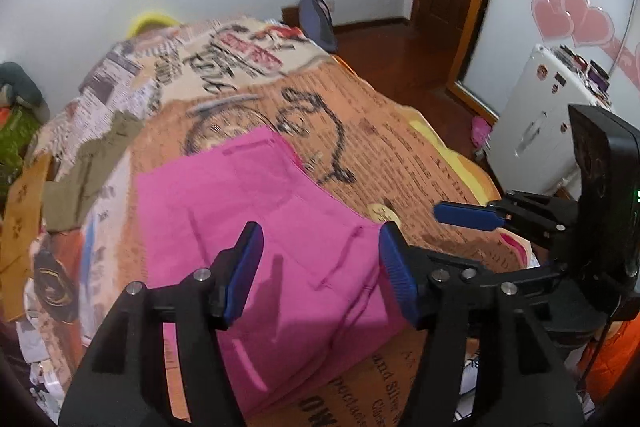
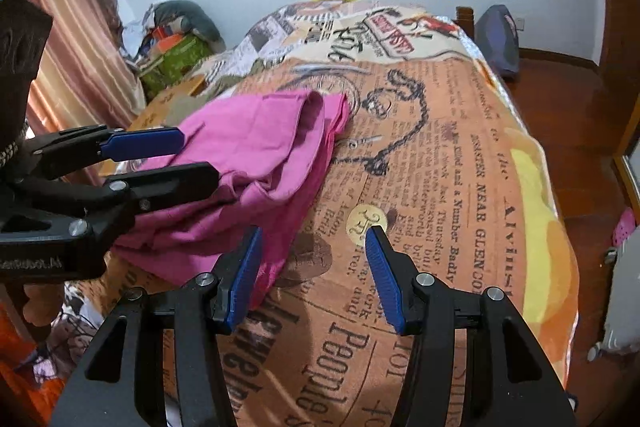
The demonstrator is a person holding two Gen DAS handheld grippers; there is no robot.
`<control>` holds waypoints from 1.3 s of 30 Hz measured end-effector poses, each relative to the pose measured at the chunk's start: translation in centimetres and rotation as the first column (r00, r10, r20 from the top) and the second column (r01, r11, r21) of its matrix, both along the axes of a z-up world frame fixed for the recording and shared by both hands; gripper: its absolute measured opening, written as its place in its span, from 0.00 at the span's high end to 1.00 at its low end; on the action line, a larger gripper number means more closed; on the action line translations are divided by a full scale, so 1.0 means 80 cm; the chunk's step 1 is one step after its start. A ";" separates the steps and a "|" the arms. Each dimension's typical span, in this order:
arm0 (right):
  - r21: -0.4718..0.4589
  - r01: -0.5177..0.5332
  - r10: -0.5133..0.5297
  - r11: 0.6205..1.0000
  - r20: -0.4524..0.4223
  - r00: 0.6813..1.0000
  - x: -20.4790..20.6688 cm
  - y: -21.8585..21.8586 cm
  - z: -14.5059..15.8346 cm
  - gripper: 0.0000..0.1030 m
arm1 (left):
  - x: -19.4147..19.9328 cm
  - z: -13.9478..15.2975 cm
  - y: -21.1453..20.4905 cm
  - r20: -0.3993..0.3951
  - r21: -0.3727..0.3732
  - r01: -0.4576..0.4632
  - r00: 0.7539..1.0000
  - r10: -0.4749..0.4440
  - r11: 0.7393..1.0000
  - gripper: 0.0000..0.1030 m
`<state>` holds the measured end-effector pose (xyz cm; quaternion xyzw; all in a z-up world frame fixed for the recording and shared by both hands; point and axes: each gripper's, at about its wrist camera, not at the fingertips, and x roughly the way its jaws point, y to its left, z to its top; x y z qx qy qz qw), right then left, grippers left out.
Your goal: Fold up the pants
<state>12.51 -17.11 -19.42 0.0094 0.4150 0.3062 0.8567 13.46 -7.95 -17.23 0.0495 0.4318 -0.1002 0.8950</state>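
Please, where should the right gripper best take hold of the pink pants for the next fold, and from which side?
Probably the loose near corner of the pink pants. It lies thin on the bedspread, just left of the open right gripper, so come from the right, pinching the edge. The bunched middle is bulkier.

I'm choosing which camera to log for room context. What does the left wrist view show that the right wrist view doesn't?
Left wrist only: the white appliance and the pink heart wall stickers. Right wrist only: the pink curtain. Both: the pink pants on the newspaper-print bedspread, and both open hand-held grippers, left and right.
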 end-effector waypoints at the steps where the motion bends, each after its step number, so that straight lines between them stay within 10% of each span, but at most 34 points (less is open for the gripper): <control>1: 0.005 0.001 -0.001 1.000 0.006 1.000 0.000 0.000 0.004 0.52 | -0.002 0.005 0.006 0.011 -0.004 -0.008 1.000 0.008 1.000 0.40; 11: 0.042 -0.063 0.059 0.997 0.096 0.994 0.002 0.043 0.040 0.52 | -0.017 -0.040 0.066 -0.080 0.038 -0.058 0.995 0.061 0.998 0.36; 22: -0.053 -0.047 0.046 0.997 -0.010 0.999 0.006 0.044 -0.021 0.51 | -0.019 -0.036 0.083 -0.041 0.043 -0.069 0.997 0.071 0.997 0.35; 39: -0.030 -0.041 0.040 0.999 -0.027 0.999 0.011 0.034 -0.024 0.43 | 0.119 -0.054 0.193 -0.088 0.052 -0.182 0.979 0.186 0.982 0.36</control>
